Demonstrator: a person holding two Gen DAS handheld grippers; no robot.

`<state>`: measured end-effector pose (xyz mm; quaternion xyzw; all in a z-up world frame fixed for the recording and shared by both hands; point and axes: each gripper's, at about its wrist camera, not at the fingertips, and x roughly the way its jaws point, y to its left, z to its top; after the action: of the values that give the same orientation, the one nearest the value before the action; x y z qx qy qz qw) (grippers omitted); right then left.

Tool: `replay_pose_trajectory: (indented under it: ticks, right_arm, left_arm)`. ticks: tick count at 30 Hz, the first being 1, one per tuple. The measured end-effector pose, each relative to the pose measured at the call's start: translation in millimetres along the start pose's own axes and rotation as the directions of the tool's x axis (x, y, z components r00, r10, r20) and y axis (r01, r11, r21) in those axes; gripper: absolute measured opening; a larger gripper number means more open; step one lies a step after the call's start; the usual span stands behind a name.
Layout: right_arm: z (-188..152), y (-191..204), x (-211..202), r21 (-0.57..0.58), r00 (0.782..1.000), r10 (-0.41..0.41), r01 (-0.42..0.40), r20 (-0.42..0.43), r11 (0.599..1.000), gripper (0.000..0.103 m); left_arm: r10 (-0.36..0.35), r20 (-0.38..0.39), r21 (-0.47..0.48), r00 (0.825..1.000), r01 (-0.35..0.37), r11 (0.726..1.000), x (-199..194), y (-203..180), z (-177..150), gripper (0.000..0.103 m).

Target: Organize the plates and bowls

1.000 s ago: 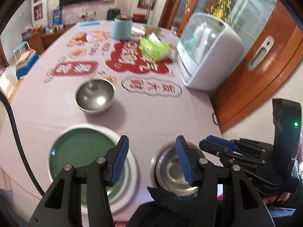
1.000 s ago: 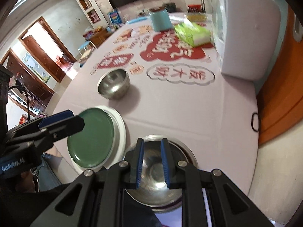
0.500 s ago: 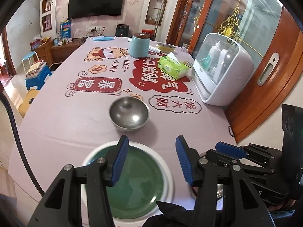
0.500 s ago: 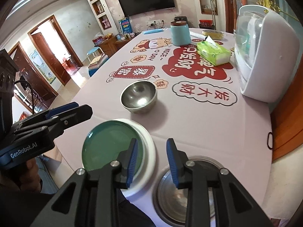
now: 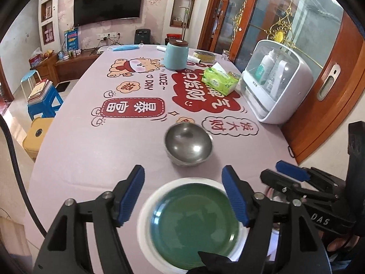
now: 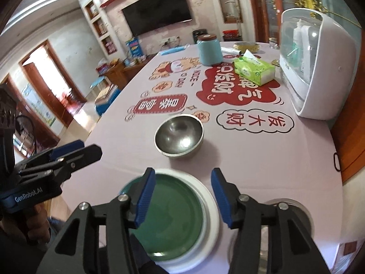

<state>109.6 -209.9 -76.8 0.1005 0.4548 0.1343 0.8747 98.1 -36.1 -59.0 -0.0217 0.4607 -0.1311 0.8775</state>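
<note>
Both gripper jaws opening, empty, above the green plate; steel bowl beyond

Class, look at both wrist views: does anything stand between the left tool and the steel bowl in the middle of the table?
Nothing upright blocks it. The left tool, its jaws opening and empty, hangs above the green plate, which lies flat on a white plate. Beyond that is bare tablecloth up to the steel bowl.
</note>
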Motion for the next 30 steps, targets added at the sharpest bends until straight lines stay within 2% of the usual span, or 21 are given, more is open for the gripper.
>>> replay_pose_trajectory:
  ticks: [11,21,26,30]
  right_arm:
    - [1.2,13.1,24.7,0.189,0.997,-0.067,0.058,0.040,0.980,0.069]
    - [-3.2,5.5,50.5,0.379,0.995,-0.093,0.078,0.021,0.922,0.070]
    - [-5.3,-3.1,64.1,0.455,0.995,-0.096,0.084,0.002,0.886,0.070]
    - [-7.4,-10.5,75.4,0.509,0.996,-0.087,0.083,-0.016,0.857,0.070]
  left_arm:
    - [-0.008,-0.079,0.106,0.997,0.016,0.994,24.9,44.4,21.2,0.078]
    - [-0.051,-0.147,0.206,0.988,0.081,0.975,57.2,57.2,46.0,0.080]
    - [-0.099,-0.173,0.215,0.980,0.136,0.967,77.8,55.5,55.9,0.080]
    - [-0.112,-0.186,0.210,0.976,0.151,0.966,97.9,54.0,60.4,0.080]
